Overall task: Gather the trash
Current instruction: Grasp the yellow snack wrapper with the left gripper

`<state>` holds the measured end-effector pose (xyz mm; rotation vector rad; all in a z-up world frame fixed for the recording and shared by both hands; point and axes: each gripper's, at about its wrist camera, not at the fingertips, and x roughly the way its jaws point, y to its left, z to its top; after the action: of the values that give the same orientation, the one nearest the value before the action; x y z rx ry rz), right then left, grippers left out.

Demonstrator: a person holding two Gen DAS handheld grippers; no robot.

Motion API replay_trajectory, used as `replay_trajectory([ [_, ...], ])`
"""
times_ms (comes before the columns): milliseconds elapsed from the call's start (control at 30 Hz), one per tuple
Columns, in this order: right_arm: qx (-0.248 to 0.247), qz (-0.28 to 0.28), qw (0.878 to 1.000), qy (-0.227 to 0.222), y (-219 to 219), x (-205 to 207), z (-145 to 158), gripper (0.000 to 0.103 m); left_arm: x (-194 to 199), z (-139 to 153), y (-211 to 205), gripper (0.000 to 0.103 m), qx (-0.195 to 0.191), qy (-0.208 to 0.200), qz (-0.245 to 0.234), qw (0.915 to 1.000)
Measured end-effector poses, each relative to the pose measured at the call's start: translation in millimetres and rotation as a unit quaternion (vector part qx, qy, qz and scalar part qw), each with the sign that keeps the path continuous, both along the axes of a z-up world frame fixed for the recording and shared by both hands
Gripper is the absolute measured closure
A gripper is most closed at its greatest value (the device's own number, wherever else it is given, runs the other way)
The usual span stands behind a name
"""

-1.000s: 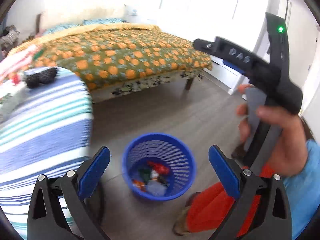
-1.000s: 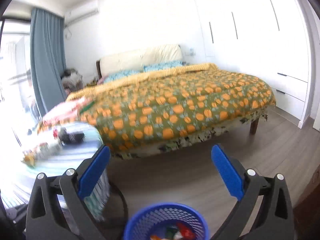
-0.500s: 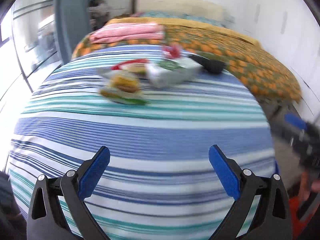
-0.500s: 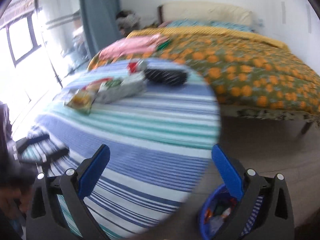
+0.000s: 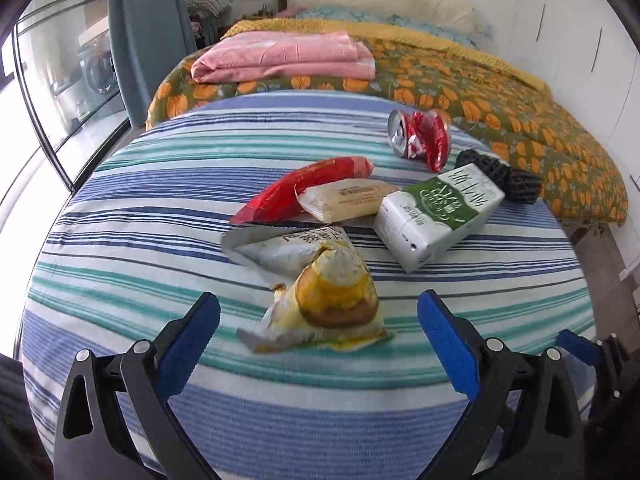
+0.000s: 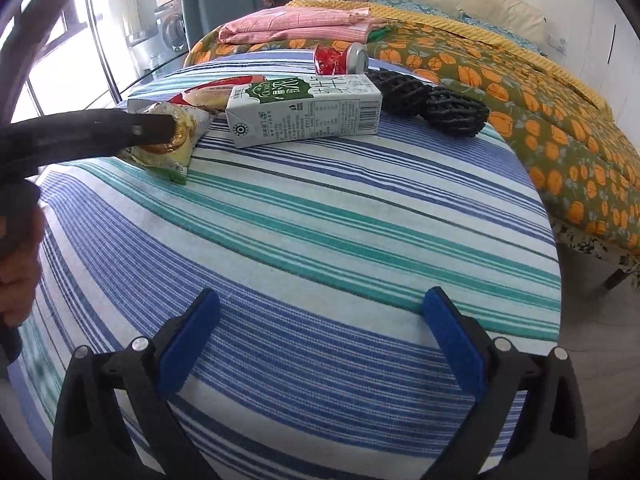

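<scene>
Trash lies on a round table under a striped cloth (image 5: 160, 208). A yellow snack wrapper (image 5: 332, 300) is nearest, and my left gripper (image 5: 318, 308) is open with its fingers either side of it, not touching. Behind are a silvery wrapper (image 5: 280, 246), a red wrapper (image 5: 304, 188), a beige packet (image 5: 348, 196), a green-and-white milk carton (image 5: 436, 212) on its side and a crushed red can (image 5: 420, 136). My right gripper (image 6: 320, 300) is open and empty over the cloth (image 6: 320, 220), well short of the carton (image 6: 304, 108). The right wrist view shows a left finger (image 6: 100, 132) over the yellow wrapper (image 6: 168, 152).
Two black mesh balls (image 5: 500, 172) lie behind the carton. A bed with an orange-flowered cover (image 5: 500, 92) and a folded pink blanket (image 5: 280, 56) stands beyond the table. A curtain (image 5: 148, 32) and glass doors are at the left. A hand (image 6: 16, 272) shows at the left edge.
Both grippers have swung away from the blue basket on the floor and up over the table. The left one has closed in on the yellow wrapper. Both stay open.
</scene>
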<state>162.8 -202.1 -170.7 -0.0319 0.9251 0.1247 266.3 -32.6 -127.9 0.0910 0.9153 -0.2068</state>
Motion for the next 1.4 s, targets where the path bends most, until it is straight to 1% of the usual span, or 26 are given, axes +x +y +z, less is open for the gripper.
replay_trajectory([
  [100,-0.002,-0.004,1.0,-0.003,0,0,-1,0.005,10,-8,-8,0.005,0.024,0.007,-0.007,0.9997],
  [167,-0.001,-0.005,1.0,-0.004,1,-1,-1,0.005,17,-13,-8,0.005,0.038,0.01,0.002,0.9992],
  [267,-0.002,-0.007,1.0,-0.004,0,0,0,0.005,27,-18,-2,0.005,0.036,0.022,0.026,0.9988],
  [367,-0.002,-0.008,1.0,-0.004,0,1,0,0.005,31,-21,0,0.006,0.028,0.028,0.029,0.9988],
  [400,-0.002,-0.008,1.0,-0.004,0,0,0,0.005,29,-20,1,0.009,0.026,0.026,0.028,0.9989],
  [433,-0.002,-0.007,1.0,-0.004,0,0,0,0.005,27,-20,1,0.02,0.019,0.024,0.023,0.9992],
  [467,-0.002,-0.008,1.0,-0.004,0,0,0,0.005,25,-19,2,0.04,0.006,0.025,0.016,0.9995],
  [500,-0.001,-0.009,1.0,-0.004,-1,1,0,0.005,22,-17,3,0.045,-0.002,0.026,0.012,0.9996],
  [533,-0.001,-0.01,1.0,-0.004,-1,1,0,0.005,18,-15,4,0.051,-0.002,0.022,0.011,0.9997],
  [567,0.0,-0.011,1.0,-0.004,-1,0,0,0.005,12,-10,7,0.053,-0.003,0.014,0.004,0.9999],
  [667,0.0,-0.012,1.0,-0.004,-2,0,0,0.005,-6,0,21,0.054,-0.007,0.006,-0.012,0.9999],
  [733,0.0,-0.011,1.0,-0.004,-2,0,0,0.005,-23,8,37,0.054,-0.002,-0.003,-0.017,0.9999],
  [800,0.0,-0.011,1.0,-0.004,-2,0,0,0.005,-36,11,53,0.054,-0.007,-0.005,-0.015,0.9999],
  [933,0.0,-0.011,1.0,-0.004,-2,0,0,0.005,-52,1,78,0.05,-0.018,0.003,-0.01,0.9998],
  [967,0.0,-0.011,1.0,-0.004,-2,0,0,0.005,-54,-4,81,0.043,-0.018,0.005,-0.011,0.9998],
  [1000,0.0,-0.012,1.0,-0.005,-2,0,0,0.005,-54,-9,83,0.039,-0.017,0.008,-0.01,0.9998],
  [1067,0.0,-0.011,1.0,-0.004,-3,0,0,0.005,-55,-17,86,0.023,-0.014,0.005,-0.004,0.9999],
  [1167,0.0,-0.011,1.0,-0.005,-3,0,0,0.005,-51,-24,87,0.016,-0.008,0.006,0.004,0.9999],
  [1333,0.0,-0.012,1.0,-0.005,-3,0,0,0.005,-46,-28,86,0.011,0.005,0.01,0.003,0.9999],
  [1400,0.0,-0.013,1.0,-0.005,-4,0,0,0.005,-45,-30,85,0.007,0.011,0.013,0.0,0.9999],
])
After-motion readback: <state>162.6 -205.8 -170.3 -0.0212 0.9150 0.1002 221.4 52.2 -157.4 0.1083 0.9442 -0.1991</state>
